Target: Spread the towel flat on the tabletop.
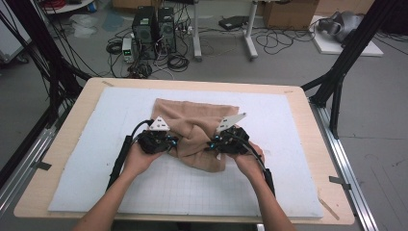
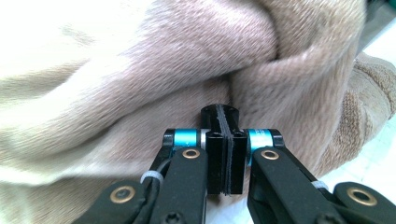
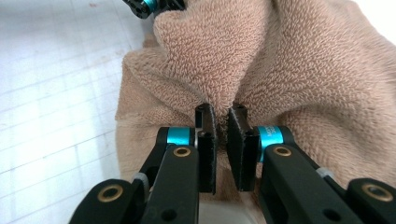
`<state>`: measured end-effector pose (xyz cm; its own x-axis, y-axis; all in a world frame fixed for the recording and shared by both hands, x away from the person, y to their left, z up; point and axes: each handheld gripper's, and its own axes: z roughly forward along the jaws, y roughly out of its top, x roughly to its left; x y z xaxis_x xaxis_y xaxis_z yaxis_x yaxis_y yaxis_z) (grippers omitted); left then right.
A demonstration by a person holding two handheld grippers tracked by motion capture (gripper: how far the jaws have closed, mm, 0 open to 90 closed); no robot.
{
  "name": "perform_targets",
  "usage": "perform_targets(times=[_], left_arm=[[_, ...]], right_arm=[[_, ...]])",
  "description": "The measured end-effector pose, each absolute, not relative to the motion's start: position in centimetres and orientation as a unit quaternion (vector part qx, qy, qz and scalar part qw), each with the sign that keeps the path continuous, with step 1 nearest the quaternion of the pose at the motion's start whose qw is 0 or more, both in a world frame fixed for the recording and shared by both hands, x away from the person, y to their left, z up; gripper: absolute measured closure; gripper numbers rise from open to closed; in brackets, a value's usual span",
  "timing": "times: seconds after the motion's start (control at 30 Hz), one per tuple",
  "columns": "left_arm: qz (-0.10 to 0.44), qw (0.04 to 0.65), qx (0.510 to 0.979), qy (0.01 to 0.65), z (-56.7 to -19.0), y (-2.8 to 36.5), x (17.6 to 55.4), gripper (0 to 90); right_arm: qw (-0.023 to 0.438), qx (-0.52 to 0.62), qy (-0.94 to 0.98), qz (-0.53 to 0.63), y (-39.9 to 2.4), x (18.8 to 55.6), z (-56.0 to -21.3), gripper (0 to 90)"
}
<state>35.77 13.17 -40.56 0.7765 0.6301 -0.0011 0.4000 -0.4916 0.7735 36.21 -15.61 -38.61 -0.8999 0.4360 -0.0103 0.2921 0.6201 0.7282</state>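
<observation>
Towel (image 1: 195, 132), tan terry cloth, lay bunched on the white gridded mat (image 1: 86, 159) that covered the wooden table (image 1: 72, 110), roughly at the middle of the mat and partly folded over itself. Left gripper (image 1: 168, 142) was at the towel's left edge; in the left gripper view its jaws stood fully pressed together with the fabric gathered just ahead of the tips, so whether any pile was caught at the very tip could not be told. Right gripper (image 1: 215, 143) was at the towel's right side; in the right gripper view a ridge of terry was pinched between its pads (image 3: 207, 126), with a narrow slit remaining lower down. Step in hand, by judgement: securing both sides of the cloth for a fold or lift. To do it well, both grips would want checking before any pull, the left re-seated deeper on a full hem if it held nothing, both hands raised together and level, tension kept even so the cloth spread flat without slipping from either grip.
</observation>
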Motion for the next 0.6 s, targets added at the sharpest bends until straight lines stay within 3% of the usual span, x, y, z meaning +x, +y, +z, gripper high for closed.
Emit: perform_targets(times=[0.17,0.4,0.6], left_arm=[[0.147,0.408,0.850,0.299,-40.3,13.3,35.5,88.0],[0.152,0.400,0.849,0.310,-40.8,12.4,36.0,69.4],[0.151,0.382,0.856,0.315,-42.0,10.9,36.9,65.7]], right_arm=[[0.101,0.196,0.895,0.387,-16.3,35.8,-37.5,83.0],[0.104,0.196,0.894,0.389,-17.0,35.7,-36.7,82.9],[0.101,0.203,0.893,0.389,-17.5,36.0,-36.8,82.8]])
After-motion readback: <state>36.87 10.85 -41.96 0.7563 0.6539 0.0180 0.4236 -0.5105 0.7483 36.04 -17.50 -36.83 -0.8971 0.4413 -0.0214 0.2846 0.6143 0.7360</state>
